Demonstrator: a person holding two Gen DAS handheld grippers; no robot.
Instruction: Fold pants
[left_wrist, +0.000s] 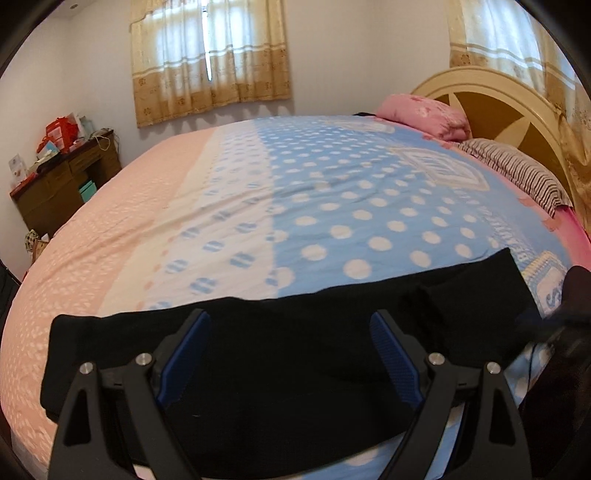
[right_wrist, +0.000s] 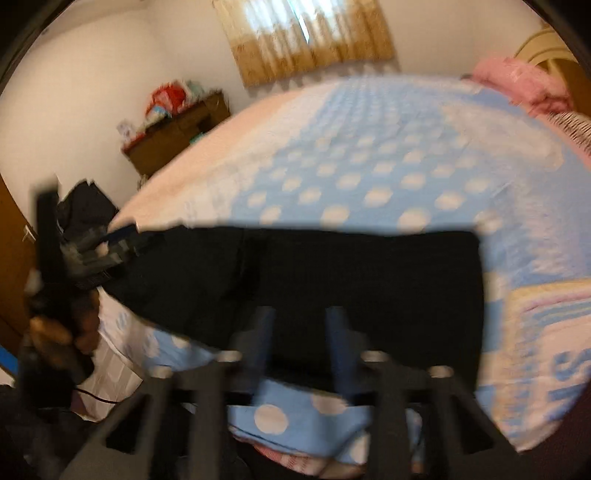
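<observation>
The black fabric pants (left_wrist: 280, 354) lie flat as a folded band along the near edge of the bed's blue polka-dot bedspread (left_wrist: 369, 206). The left gripper (left_wrist: 290, 321) hangs over the band, its blue-padded fingers (left_wrist: 388, 350) wide apart and holding nothing. The right gripper (right_wrist: 299, 314) is blurred; its fingers stand apart over the pants' near edge. A dark wooden dresser (left_wrist: 62, 184) carries red boxes (left_wrist: 61, 129), too small to identify.
</observation>
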